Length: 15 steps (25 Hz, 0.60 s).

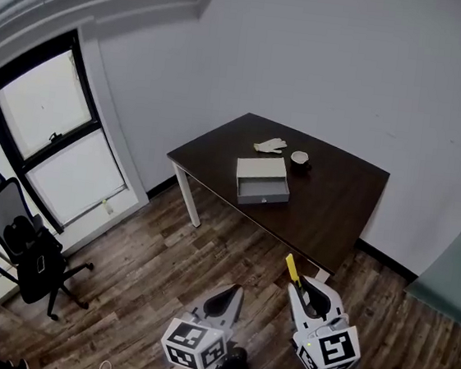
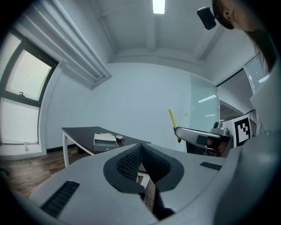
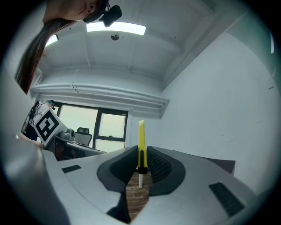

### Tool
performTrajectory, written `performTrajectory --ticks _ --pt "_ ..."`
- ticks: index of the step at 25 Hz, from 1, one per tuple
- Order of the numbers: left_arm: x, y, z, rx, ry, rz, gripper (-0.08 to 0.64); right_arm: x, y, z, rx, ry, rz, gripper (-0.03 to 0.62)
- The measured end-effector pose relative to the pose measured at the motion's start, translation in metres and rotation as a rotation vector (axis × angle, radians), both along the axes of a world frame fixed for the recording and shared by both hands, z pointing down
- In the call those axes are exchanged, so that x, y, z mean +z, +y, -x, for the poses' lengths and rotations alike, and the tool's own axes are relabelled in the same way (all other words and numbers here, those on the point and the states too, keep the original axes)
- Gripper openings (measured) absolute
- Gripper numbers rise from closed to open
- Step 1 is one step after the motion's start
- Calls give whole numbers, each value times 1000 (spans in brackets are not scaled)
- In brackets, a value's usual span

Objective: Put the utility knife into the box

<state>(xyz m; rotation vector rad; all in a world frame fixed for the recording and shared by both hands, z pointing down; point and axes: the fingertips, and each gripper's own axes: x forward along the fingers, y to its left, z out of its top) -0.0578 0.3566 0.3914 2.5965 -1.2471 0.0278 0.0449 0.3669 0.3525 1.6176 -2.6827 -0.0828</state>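
A yellow utility knife point(image 1: 292, 268) sticks up out of my right gripper point(image 1: 307, 294), which is shut on it low in the head view, over the wooden floor. In the right gripper view the knife point(image 3: 141, 145) stands upright between the jaws. My left gripper point(image 1: 224, 301) is beside it to the left, shut with nothing in it. The grey box point(image 1: 262, 180) lies on the dark table point(image 1: 335, 208) well ahead of both grippers; it appears small in the left gripper view as the box point(image 2: 104, 140), and the knife point(image 2: 173, 124) shows there too.
A pair of pale gloves point(image 1: 270, 145) and a small cup point(image 1: 300, 158) sit behind the box on the table. An office chair point(image 1: 21, 242) stands at the left by the window point(image 1: 50, 138). A glass partition point(image 1: 457, 267) is at the right.
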Motion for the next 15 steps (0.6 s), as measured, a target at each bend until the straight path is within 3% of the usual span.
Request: performTrajectory --ticks 15 --pt "5 -104 21 9 10 1 18 12 -108 23 -6 -19 40 67"
